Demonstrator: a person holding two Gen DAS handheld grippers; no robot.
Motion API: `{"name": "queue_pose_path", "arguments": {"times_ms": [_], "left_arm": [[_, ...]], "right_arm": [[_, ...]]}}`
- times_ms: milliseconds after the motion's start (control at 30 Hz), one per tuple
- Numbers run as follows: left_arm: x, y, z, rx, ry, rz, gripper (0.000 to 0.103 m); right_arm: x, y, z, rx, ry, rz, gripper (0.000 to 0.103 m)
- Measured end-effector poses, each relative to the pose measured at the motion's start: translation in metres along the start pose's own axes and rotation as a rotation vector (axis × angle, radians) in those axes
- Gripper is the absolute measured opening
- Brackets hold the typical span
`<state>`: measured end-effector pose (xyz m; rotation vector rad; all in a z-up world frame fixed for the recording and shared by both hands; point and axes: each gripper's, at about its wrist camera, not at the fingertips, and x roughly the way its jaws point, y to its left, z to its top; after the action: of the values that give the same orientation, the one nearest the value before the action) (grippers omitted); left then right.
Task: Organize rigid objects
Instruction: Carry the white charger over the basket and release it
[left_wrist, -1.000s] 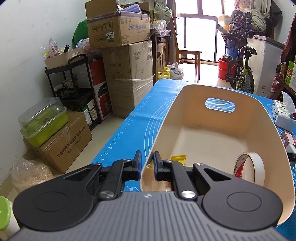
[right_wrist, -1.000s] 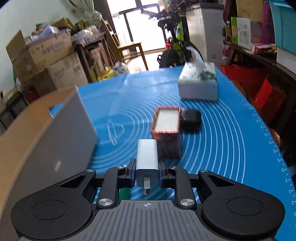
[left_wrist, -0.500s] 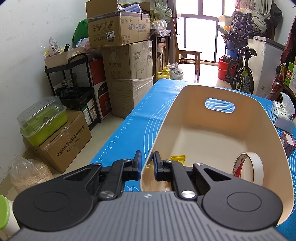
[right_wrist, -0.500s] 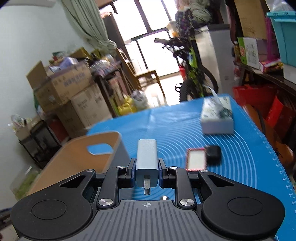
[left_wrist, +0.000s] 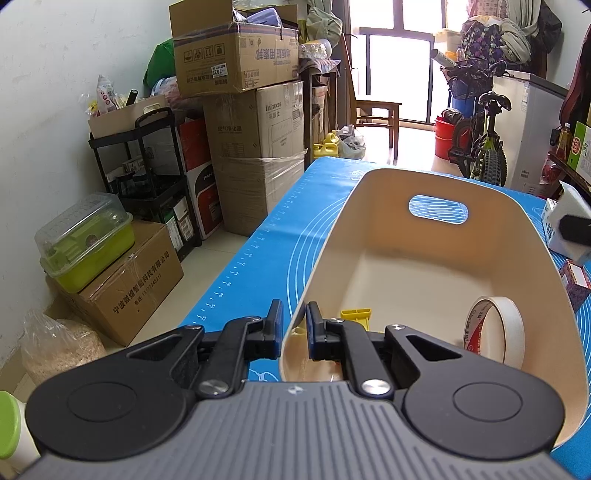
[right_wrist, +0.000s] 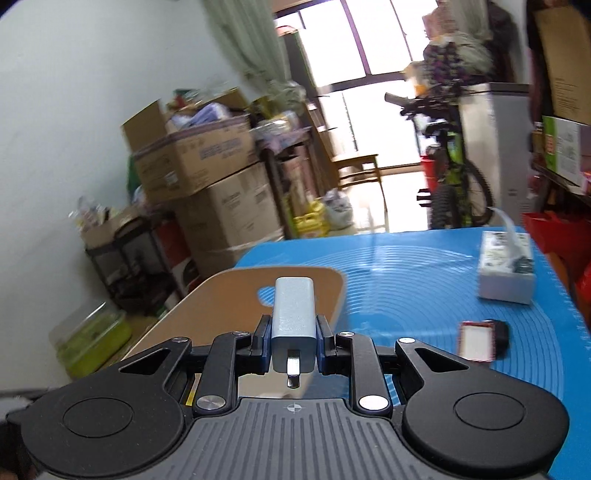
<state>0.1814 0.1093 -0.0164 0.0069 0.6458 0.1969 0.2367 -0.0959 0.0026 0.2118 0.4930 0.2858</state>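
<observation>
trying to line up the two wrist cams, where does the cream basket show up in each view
Left wrist view: the cream basket fills the centre and right; the left gripper is clamped on its near rim.
Right wrist view: the basket lies at lower centre-left, partly behind the grey charger held in the right gripper.
Shared landmark: the tissue box on the blue mat.

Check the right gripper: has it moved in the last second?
Yes. The right gripper, clamped on the charger, rose and swung left over the beige bin, away from the tissue box.
</observation>
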Motion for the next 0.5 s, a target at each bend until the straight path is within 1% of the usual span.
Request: {"name": "queue_pose_path", "arguments": {"times_ms": [167,367,500], "left_arm": [[-0.001,-0.002,0.000,0.007,-0.001,0.001,0.015],[-0.001,-0.001,0.001,0.008,-0.001,0.000,0.015],[-0.001,-0.001,0.001,0.007,-0.001,-0.001,0.015]], "right_arm": [[0.012,0.026,-0.009,-0.049,0.056,0.058,0.032],[0.027,0.056,-0.030,-0.163,0.168,0.124,0.032],[0.037,0.074,-0.043,-0.223,0.260,0.169,0.032]]}}
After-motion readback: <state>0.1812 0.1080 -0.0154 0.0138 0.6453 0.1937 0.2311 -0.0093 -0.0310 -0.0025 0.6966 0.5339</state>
